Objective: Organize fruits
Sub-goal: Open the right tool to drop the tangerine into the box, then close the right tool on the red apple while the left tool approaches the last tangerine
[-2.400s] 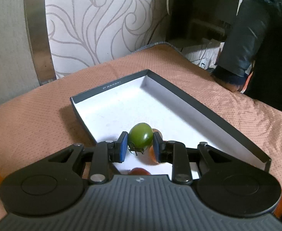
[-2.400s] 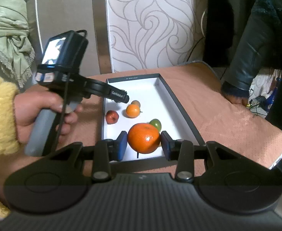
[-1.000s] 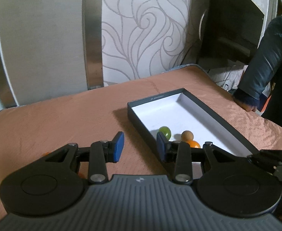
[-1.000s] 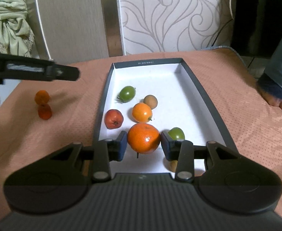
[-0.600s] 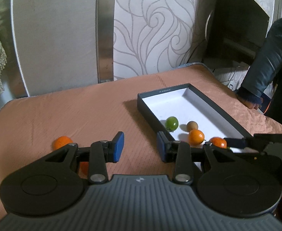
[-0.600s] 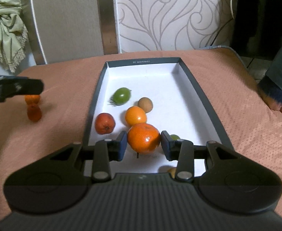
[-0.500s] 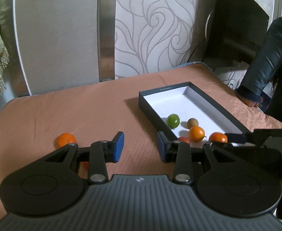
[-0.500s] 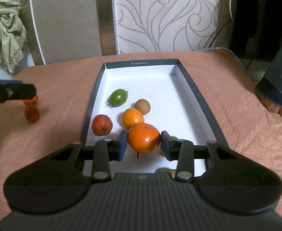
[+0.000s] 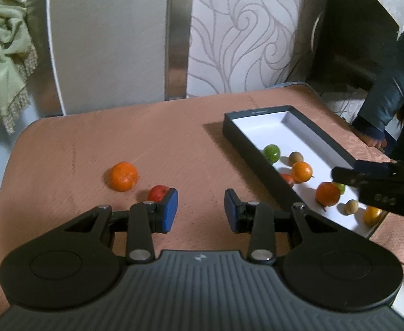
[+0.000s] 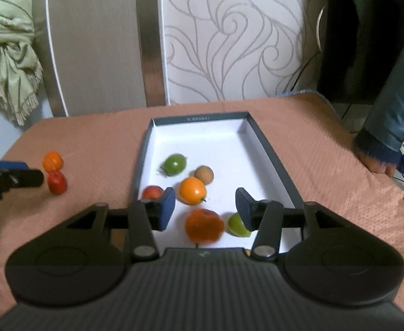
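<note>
Tilting down, right gripper (image 10: 204, 209) jaws just opened above orange (image 10: 204, 224).

A box (image 10: 268, 149) is set on the tabletop (image 10: 326, 165), lengthwise away from the right wrist camera. Seven fruits are seen in its near half in that view: a tomato (image 10: 175, 164) farthest back, a small round fruit (image 10: 204, 174) to its right, a small orange (image 10: 192, 190) just before these, a fruit (image 10: 152, 192) against the left wall, a large orange (image 10: 204, 225) nearest, blurred, with another fruit (image 10: 236, 224) just right of it. Left of the box, well apart, an orange on the cloth (image 9: 124, 176) and a fruit beside it (image 9: 158, 193) lie on the tabletop, near each other. A person's hand (image 10: 378, 165) rests on the tabletop's right edge.
</note>
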The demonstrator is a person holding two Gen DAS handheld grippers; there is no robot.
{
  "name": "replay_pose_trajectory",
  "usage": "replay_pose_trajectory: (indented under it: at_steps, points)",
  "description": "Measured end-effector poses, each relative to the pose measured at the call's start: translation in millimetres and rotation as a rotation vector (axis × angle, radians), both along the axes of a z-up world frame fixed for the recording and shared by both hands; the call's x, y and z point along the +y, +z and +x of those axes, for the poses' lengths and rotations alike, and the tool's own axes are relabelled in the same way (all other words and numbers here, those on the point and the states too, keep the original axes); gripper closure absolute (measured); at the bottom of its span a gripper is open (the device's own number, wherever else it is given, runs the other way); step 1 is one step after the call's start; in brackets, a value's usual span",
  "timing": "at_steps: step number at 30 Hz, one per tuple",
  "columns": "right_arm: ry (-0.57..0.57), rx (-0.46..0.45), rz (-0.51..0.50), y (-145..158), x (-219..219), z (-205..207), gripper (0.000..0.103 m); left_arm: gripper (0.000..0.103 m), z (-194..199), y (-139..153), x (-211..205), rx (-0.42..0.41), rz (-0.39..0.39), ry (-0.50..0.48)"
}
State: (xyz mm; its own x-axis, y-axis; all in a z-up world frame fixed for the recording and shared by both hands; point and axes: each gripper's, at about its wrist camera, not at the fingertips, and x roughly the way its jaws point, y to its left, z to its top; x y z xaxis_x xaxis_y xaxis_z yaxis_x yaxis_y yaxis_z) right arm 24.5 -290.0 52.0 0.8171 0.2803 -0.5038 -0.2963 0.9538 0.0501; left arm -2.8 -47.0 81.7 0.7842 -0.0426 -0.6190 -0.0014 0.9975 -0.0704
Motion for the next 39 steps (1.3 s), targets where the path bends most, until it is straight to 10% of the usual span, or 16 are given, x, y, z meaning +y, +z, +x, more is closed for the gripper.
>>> replay_pose_trajectory:
  at_steps: [39]
  points:
    - [0.269, 0.055, -0.034, -2.8, 135.5, -37.2, 0.052, 0.06, -6.2, -15.0, 90.7, 0.019, -0.018, 0.082]
